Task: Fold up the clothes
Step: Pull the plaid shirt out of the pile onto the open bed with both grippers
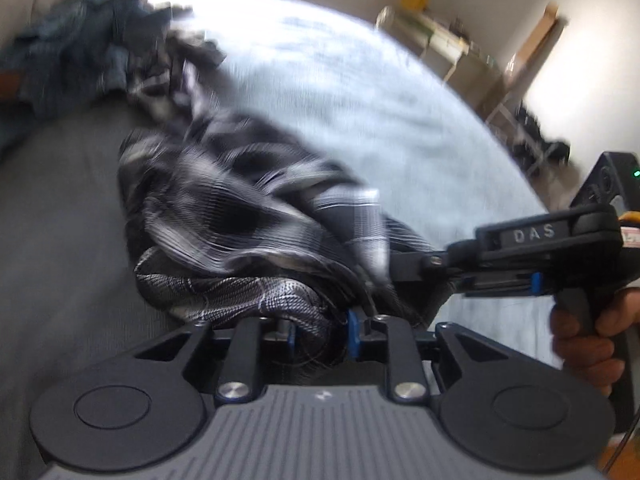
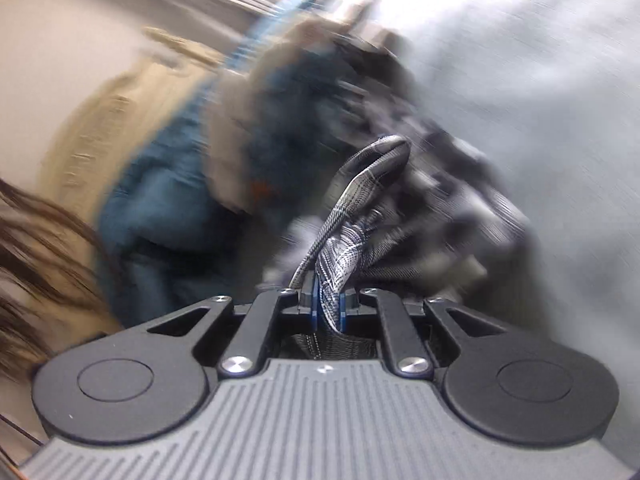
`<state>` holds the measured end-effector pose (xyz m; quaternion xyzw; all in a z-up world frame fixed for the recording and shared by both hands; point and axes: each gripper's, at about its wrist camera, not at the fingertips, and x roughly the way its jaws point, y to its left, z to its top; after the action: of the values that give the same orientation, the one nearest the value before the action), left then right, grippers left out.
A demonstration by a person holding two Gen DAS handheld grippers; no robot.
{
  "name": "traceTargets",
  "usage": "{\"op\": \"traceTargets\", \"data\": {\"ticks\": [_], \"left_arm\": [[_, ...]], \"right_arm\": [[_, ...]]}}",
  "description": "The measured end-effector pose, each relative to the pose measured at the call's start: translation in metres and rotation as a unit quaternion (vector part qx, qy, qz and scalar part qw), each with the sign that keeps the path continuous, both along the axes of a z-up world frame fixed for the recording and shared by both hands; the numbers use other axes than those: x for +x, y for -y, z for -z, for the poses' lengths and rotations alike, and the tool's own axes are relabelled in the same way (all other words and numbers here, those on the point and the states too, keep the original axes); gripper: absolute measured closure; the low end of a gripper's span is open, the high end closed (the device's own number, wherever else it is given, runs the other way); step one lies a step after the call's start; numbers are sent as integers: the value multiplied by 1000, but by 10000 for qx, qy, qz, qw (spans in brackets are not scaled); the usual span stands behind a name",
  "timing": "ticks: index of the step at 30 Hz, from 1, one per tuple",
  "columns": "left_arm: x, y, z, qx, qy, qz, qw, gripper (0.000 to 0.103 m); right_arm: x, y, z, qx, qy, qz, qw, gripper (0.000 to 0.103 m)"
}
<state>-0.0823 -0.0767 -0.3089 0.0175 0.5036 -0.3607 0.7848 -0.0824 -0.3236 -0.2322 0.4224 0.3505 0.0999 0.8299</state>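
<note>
A black-and-white plaid garment (image 1: pixel 240 216) lies bunched over the bed, blurred by motion. My left gripper (image 1: pixel 322 330) is shut on a fold of it, cloth bulging between the blue pads. My right gripper (image 1: pixel 404 268) shows in the left wrist view, coming in from the right and gripping the same garment a short way off. In the right wrist view my right gripper (image 2: pixel 329 308) is shut on a twisted strip of the plaid garment (image 2: pixel 360 200), which rises away from the pads.
A pale bedspread (image 1: pixel 360 92) covers the bed, with a grey cover (image 1: pixel 60 208) at the left. A pile of denim and dark clothes (image 1: pixel 80 52) sits at the far left; it also shows in the right wrist view (image 2: pixel 172 168). Shelves (image 1: pixel 452 48) stand against the wall.
</note>
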Motion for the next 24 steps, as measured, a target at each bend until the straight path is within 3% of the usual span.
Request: {"op": "traceTargets", "data": {"ticks": [3, 4, 6, 9, 12, 14, 15, 17, 19, 22, 24], "left_arm": [[-7, -23, 6, 134, -345, -189, 9991, 68], [-4, -35, 4, 123, -413, -330, 9985, 60], [8, -56, -7, 125, -385, -705, 9967, 51], [38, -79, -12, 136, -387, -1261, 9912, 38], [77, -86, -2, -30, -630, -1671, 9839, 25], [106, -85, 14, -74, -855, -2015, 9757, 21], [117, -85, 22, -143, -978, -2132, 9720, 21], [134, -85, 39, -246, -1218, -2333, 9644, 21], [143, -85, 56, -358, -1459, -2445, 9579, 25], [136, -79, 72, -354, -1796, -2578, 9487, 63], [125, -83, 69, -296, -1672, -2618, 9501, 68]], "right_arm": [[-24, 4, -1, -324, -263, 168, 9990, 91], [-32, 6, -1, -432, -350, 223, 9982, 91], [-48, 9, -2, -647, -525, 335, 9960, 90], [-71, 13, -3, -969, -786, 501, 9909, 81], [-95, 17, -4, -1289, -1046, 667, 9839, 62], [-81, 17, -2, -1459, -980, 672, 9821, 42], [-62, 15, 2, -1494, -881, 594, 9830, 41], [-19, 11, 15, -1509, -747, 402, 9849, 28], [26, 10, 33, -1471, -837, 381, 9848, 24], [69, 17, 67, -1230, -1222, 531, 9834, 24], [84, 21, 89, -939, -1608, 499, 9812, 26]]}}
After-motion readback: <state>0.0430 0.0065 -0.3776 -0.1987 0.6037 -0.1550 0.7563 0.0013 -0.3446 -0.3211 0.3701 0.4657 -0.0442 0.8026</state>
